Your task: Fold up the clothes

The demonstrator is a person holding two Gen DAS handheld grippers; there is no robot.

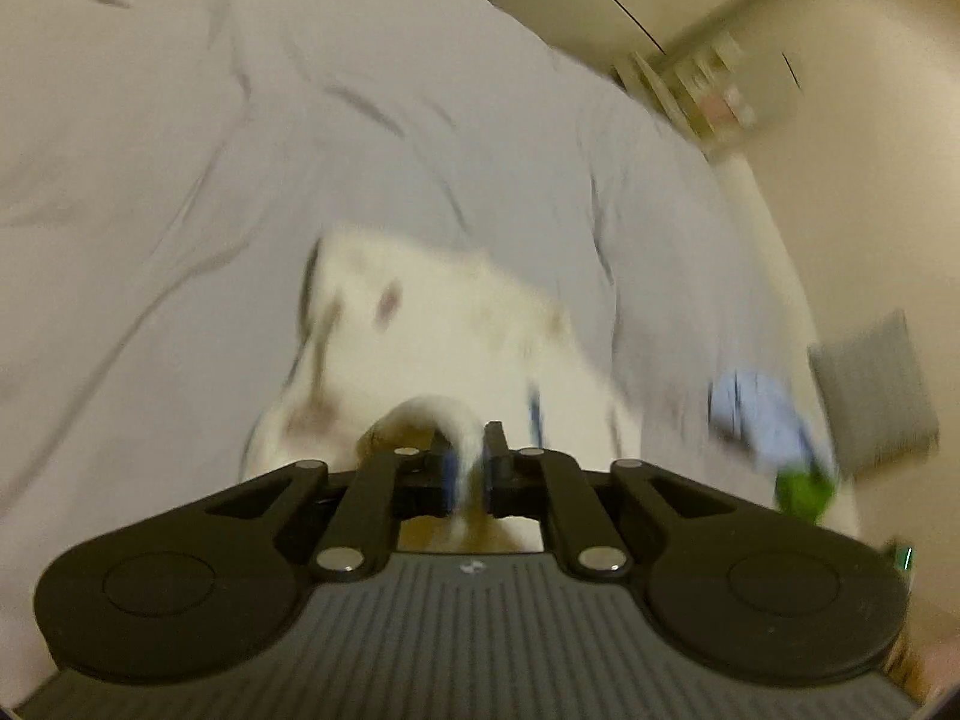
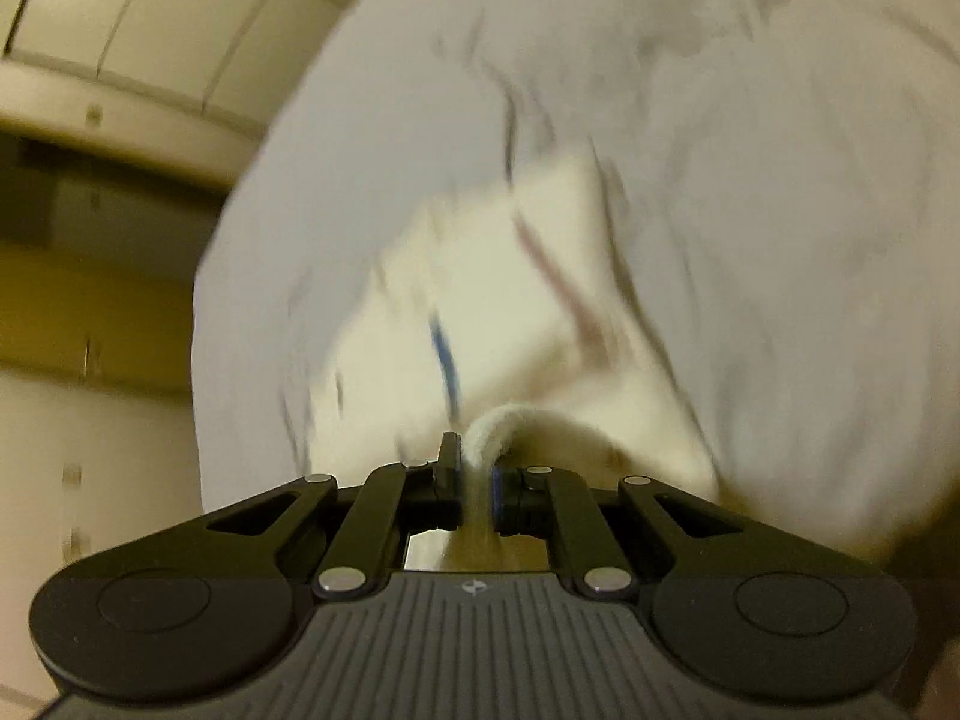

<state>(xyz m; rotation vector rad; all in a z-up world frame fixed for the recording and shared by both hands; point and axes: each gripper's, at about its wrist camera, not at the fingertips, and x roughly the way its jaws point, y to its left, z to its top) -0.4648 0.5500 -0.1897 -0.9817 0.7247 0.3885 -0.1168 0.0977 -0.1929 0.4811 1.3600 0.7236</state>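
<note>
A big bed [image 1: 300, 150] with a wrinkly pale sheet fills most of what I see, with cream walls behind it. On the bed lies a white cloth [image 1: 432, 330] with little spots, all blurry. My left gripper [image 1: 467, 468] pinches one edge of the cloth tight. My right gripper [image 2: 474, 480] pinches another edge tight. A small blue thing [image 1: 756, 414] sits near the bed's edge.
</note>
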